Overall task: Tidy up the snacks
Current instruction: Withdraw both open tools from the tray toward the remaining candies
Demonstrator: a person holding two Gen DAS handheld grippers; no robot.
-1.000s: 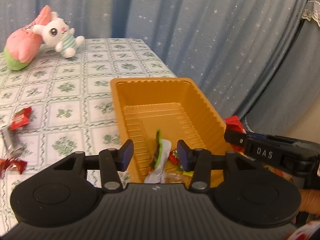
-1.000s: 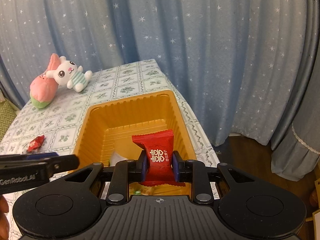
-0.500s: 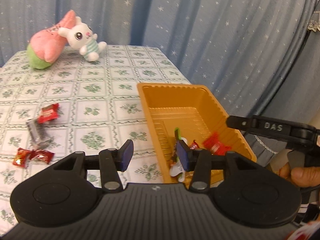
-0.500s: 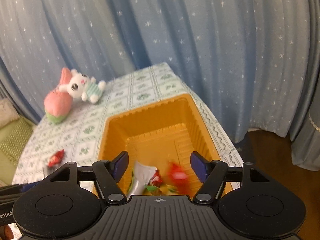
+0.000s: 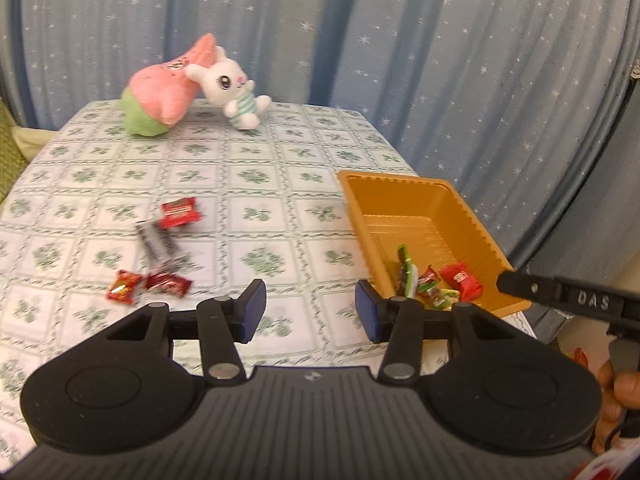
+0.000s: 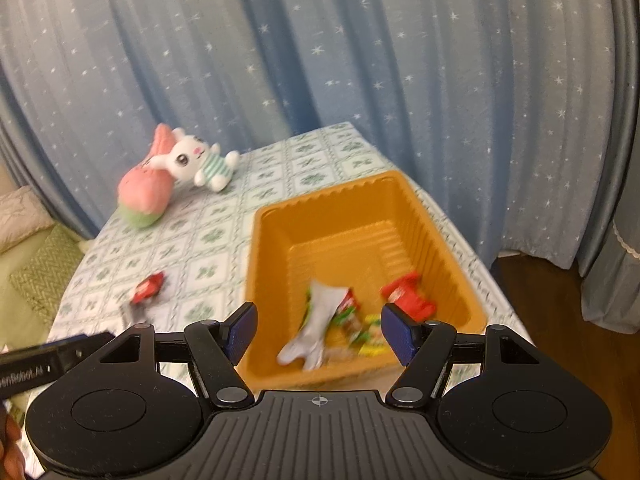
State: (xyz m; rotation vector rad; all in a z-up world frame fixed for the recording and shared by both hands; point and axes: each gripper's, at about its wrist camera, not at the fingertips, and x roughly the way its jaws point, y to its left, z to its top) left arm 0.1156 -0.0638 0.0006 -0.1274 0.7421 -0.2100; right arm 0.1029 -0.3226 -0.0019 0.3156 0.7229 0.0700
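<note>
With both sets of jaws apart and empty, I see my left gripper nearer the loose candies on the desk at ten o'clock, the orange tray at two.

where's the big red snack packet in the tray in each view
Left wrist view: the red snack packet lies at the near right end of the orange tray, right of centre.
Right wrist view: the same packet lies at the tray's right side, lower centre.
Shared landmark: the white bunny plush at the table's far end.
</note>
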